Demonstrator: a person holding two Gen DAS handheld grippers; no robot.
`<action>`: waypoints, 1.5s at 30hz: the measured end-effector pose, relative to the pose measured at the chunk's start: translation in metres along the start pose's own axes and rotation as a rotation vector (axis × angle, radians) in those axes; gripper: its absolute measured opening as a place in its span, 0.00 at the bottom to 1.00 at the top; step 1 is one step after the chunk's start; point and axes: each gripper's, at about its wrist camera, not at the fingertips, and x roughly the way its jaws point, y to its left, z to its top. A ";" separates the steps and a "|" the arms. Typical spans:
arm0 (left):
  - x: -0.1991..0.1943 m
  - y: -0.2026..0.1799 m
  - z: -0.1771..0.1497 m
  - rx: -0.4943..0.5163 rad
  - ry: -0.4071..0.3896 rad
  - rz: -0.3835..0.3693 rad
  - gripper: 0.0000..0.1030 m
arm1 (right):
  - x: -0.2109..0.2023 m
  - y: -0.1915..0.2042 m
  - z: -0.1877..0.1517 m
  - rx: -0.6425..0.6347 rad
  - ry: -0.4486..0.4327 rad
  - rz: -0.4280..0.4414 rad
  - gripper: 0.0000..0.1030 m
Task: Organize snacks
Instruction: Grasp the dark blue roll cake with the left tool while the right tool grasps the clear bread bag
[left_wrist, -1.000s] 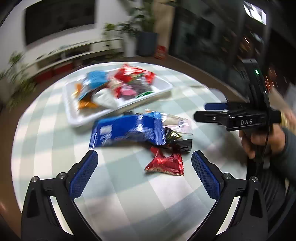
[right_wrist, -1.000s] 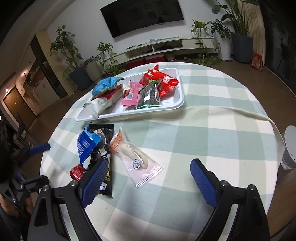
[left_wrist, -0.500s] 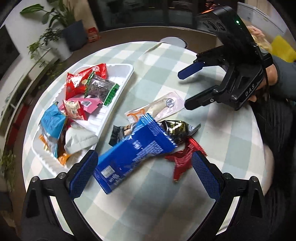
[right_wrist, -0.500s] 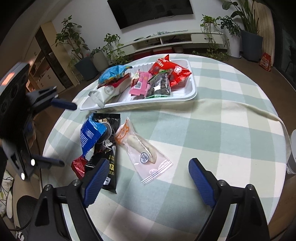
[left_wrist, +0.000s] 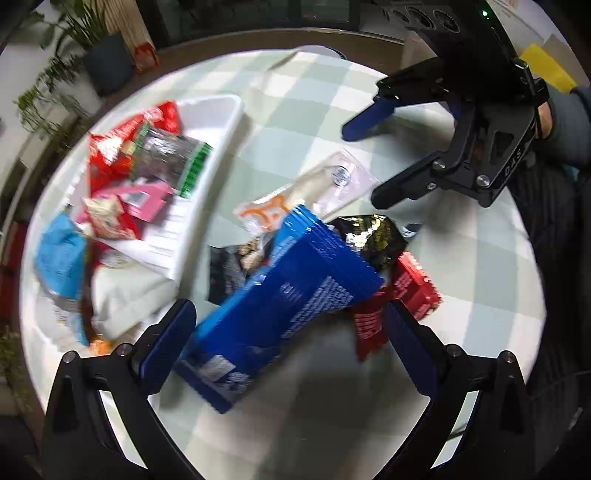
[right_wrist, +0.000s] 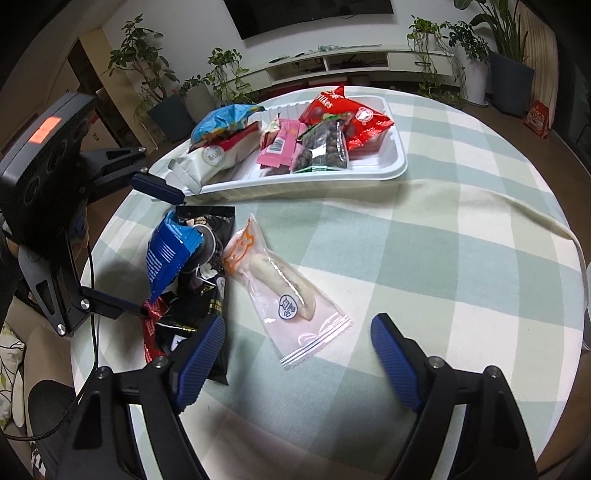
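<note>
Snacks (right_wrist: 192, 280) lie heaped on the tabletop (right_wrist: 443, 240) beside a full tray (right_wrist: 399, 162). A blue pack (left_wrist: 291, 302) tops the heap. Both grippers (left_wrist: 288, 343) (right_wrist: 297, 354) hover, jaws spread; the right's have just narrowed, pinching nothing.

Round table under a cloth (right_wrist: 424, 236) checked in pale green and cream. White ridged plastic tray (right_wrist: 373, 173) holds a glossy red snack bag (right_wrist: 354, 118) with white print, a clear pouch of dark brown balls (right_wrist: 325, 147) edged in green, a pink wrapper (right_wrist: 282, 144) with a barcode, a light blue crinkled bag (right_wrist: 221, 120) and a white packet (right_wrist: 210, 160). Loose on the cloth: a royal blue packet (left_wrist: 291, 299) with white lettering, a black packet (right_wrist: 201, 302) with gold detail, a small red wrapper (left_wrist: 402, 295), and a clear-and-pale-pink sachet (right_wrist: 284, 291) printed orange at one end. Both grippers are black with ribbed blue pads (right_wrist: 393, 363).
</note>
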 end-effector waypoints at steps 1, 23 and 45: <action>0.001 -0.001 0.000 0.002 0.009 -0.018 0.99 | 0.000 0.000 0.000 0.000 0.000 -0.001 0.82; 0.001 -0.012 -0.054 -0.242 0.037 0.027 0.65 | -0.002 -0.007 0.003 -0.001 -0.004 -0.027 0.75; -0.003 -0.028 -0.061 -0.466 0.058 0.111 0.40 | 0.034 0.032 0.034 -0.412 0.163 -0.053 0.61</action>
